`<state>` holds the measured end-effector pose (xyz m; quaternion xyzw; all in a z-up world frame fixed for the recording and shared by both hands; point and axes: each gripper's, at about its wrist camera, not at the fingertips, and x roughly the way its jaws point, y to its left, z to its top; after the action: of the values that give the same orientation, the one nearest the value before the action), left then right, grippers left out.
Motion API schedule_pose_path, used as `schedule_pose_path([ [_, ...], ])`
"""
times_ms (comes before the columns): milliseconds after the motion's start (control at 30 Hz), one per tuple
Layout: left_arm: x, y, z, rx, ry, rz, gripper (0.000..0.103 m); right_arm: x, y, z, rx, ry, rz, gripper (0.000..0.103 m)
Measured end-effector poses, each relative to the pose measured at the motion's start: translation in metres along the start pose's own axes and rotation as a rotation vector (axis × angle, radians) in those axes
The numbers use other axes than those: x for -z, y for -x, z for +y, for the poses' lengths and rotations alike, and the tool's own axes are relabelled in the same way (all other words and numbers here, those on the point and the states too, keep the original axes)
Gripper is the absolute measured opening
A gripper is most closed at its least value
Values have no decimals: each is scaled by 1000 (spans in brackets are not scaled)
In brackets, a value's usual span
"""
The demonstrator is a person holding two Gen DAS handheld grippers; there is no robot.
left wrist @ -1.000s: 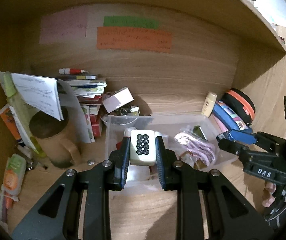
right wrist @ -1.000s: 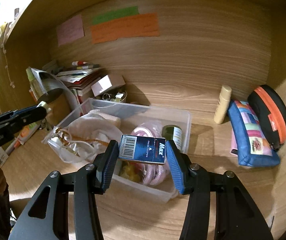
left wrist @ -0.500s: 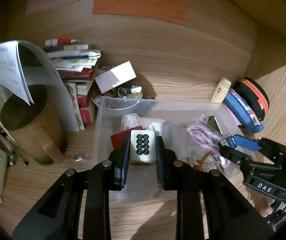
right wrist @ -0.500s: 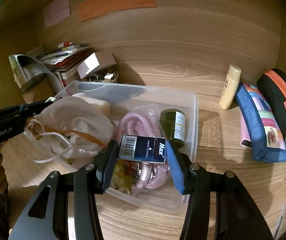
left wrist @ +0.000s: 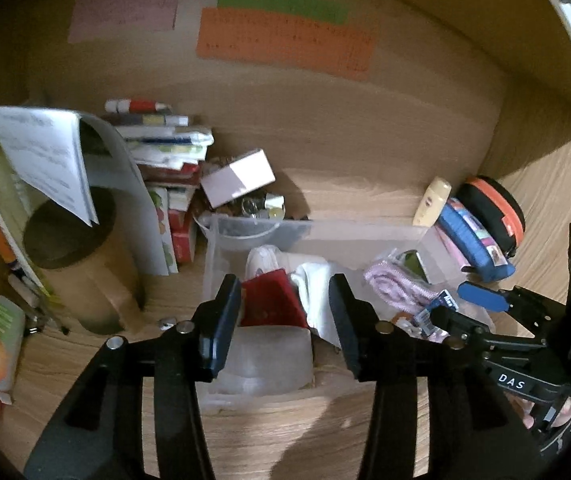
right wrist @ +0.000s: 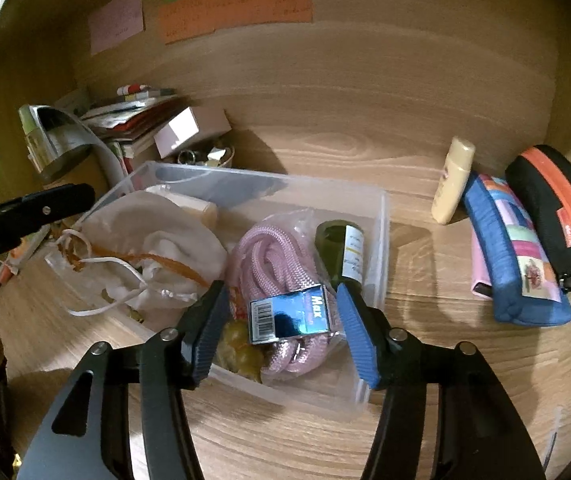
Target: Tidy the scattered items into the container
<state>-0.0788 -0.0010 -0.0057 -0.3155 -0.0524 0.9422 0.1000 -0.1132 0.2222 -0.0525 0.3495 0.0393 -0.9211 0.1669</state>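
Note:
The clear plastic container (left wrist: 325,226) (right wrist: 381,216) holds a white drawstring bag (right wrist: 157,240), a pink rope (right wrist: 273,256), a dark green bottle (right wrist: 343,248) and a red packet (left wrist: 273,300). My left gripper (left wrist: 284,280) hangs over its near left end, jaws opening with nothing between them. My right gripper (right wrist: 281,286) is over the container's near right part and its jaws are opening too. A blue staple box (right wrist: 289,314) sits tilted between them, clear of both pads. One left finger (right wrist: 45,206) shows at the left edge. The right gripper (left wrist: 457,304) also appears in the left wrist view.
A blue pencil case (right wrist: 513,248), a black and orange case (right wrist: 557,208) and a cream tube (right wrist: 451,180) lie right of the container. A brown mug (left wrist: 81,264), stacked books (left wrist: 165,140) and a pink box (left wrist: 237,178) crowd the left. Wooden walls close in behind.
The left jaws have opened and the spotted tile they held is gone from between them. The right jaws have widened and the blue box has tipped loose from the pads.

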Motion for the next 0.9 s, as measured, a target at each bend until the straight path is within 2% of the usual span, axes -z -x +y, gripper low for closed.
schedule_pose_path([
  [33,0,3,0,2,0,-6,49,0,1,0,0,1,0,52],
  [100,1,12,0,-1,3,-34,61,1,3,-1,6,0,-2,53],
  [167,3,21,-3,-19,-7,-66,63,2,5,-1,7,-2,-2,53],
  [233,7,29,-6,-57,-30,-90,67,3,7,-1,7,-3,0,53],
  [300,13,35,-9,-90,-49,-110,77,5,9,-1,9,1,1,53],
  [400,23,38,-11,-129,-73,-114,77,7,12,0,14,7,-1,55],
  [567,37,38,-18,-165,-105,-102,78,11,22,5,30,27,-20,66],
  [633,41,41,-18,-174,-107,-99,79,13,27,7,38,37,-28,67],
  [733,46,42,-18,-193,-111,-101,88,15,32,9,53,44,-34,68],
  [900,56,42,-21,-213,-122,-79,93,20,38,10,52,33,-29,69],
])
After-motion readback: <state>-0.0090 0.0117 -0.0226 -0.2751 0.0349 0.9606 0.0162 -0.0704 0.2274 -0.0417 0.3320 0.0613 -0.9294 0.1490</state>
